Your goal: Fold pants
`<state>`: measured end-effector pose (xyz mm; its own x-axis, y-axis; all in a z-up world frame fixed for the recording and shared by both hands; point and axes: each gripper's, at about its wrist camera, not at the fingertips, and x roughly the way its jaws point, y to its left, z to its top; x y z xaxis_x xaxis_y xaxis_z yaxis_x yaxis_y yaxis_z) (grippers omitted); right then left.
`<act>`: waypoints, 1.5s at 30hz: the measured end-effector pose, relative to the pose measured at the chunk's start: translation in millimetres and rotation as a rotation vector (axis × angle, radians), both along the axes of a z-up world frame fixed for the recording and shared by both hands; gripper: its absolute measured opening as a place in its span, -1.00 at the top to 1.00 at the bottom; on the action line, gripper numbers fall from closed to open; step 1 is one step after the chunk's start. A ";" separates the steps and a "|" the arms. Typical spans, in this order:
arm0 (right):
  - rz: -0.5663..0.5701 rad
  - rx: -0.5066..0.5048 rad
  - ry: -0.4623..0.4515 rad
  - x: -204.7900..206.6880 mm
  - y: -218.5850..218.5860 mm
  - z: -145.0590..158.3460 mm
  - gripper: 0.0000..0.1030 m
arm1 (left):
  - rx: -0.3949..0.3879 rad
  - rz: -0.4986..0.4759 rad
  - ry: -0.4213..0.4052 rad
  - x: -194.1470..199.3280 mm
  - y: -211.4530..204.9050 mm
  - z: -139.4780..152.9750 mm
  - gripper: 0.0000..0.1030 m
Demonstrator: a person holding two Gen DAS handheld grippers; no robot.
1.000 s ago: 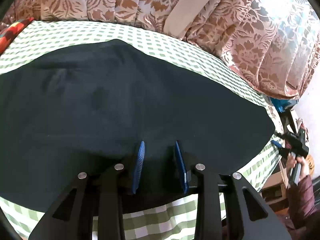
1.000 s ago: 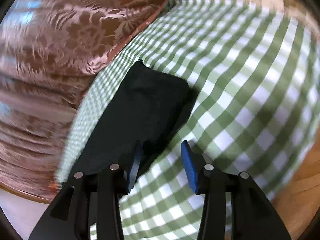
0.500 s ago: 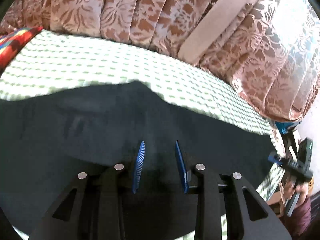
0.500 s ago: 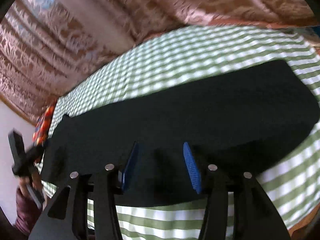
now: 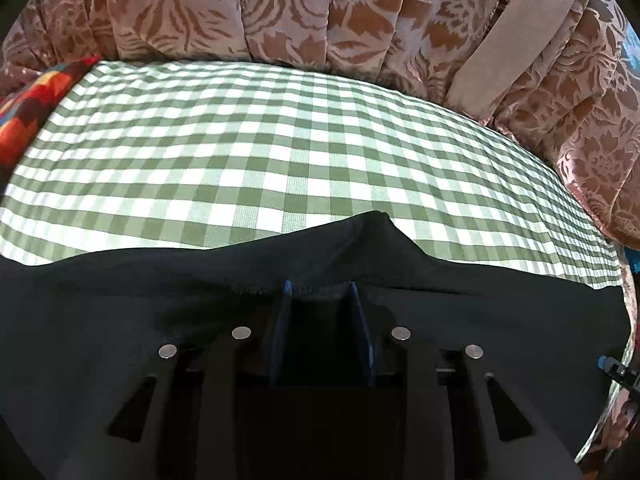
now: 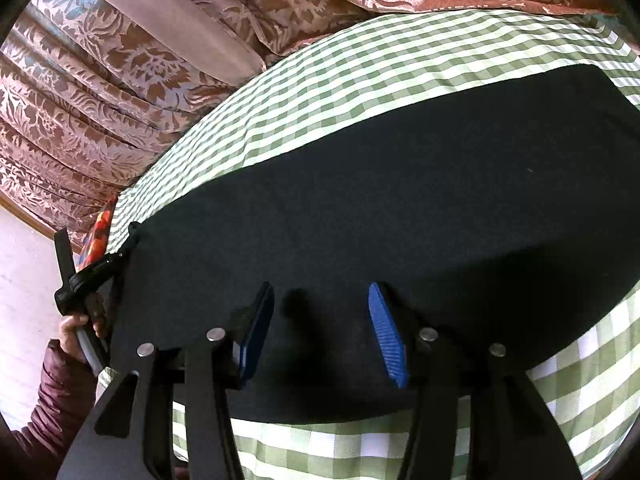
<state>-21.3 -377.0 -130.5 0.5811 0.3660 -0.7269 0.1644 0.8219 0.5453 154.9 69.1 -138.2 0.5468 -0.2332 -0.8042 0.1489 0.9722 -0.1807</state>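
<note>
Black pants (image 5: pixel 500 320) (image 6: pixel 380 200) lie lengthwise on a green checked cloth (image 5: pixel 280 140). My left gripper (image 5: pixel 320 290) is shut on a stitched edge of the pants. Just beyond its tips the far edge rises to a small peak. In the right wrist view the left gripper (image 6: pixel 120 254) sits at the pants' far left end. My right gripper (image 6: pixel 322 308) hovers over the near part of the pants. Its jaws are opening and the blue pads (image 6: pixel 384 332) press on nothing; flat fabric lies below them.
Brown flowered curtains (image 5: pixel 320 12) hang right behind the bed. A red and orange patterned cushion (image 5: pixel 36 100) lies at the left end. A person's hand (image 6: pixel 76 324) in a maroon sleeve (image 6: pixel 60 380) holds the left gripper beside a white wall (image 6: pixel 24 280).
The left gripper carried the pants' edge forward, so the far edge now lies just past its tips. The right gripper swung from the leg end to face along the pants, its jaws widening.
</note>
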 end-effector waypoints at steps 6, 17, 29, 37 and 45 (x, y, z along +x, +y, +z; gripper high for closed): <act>-0.068 0.081 -0.039 -17.0 -20.7 10.6 -0.06 | -0.083 0.027 -0.093 -39.2 -3.6 29.2 0.13; -0.446 0.294 -0.059 -106.2 -134.1 3.1 -0.03 | -0.139 -0.238 -0.098 -139.2 -49.3 17.4 0.13; -0.617 0.425 -0.052 -109.4 -183.0 -34.9 0.21 | -0.151 -0.227 -0.036 -152.6 -47.3 -1.9 0.13; -0.585 0.380 -0.069 -79.2 -180.5 -34.1 0.66 | -0.186 -0.200 0.003 -145.9 -43.3 -1.4 0.13; -0.301 0.239 -0.268 -60.8 -121.3 62.2 0.70 | -0.261 -0.196 0.024 -142.9 -37.8 15.1 0.13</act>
<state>-82.1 -498.3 -68.2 0.8426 0.2918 -0.4527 0.2039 0.6051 0.7696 12.1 31.3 -123.1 0.4526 -0.5324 -0.7154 0.3216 0.8457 -0.4259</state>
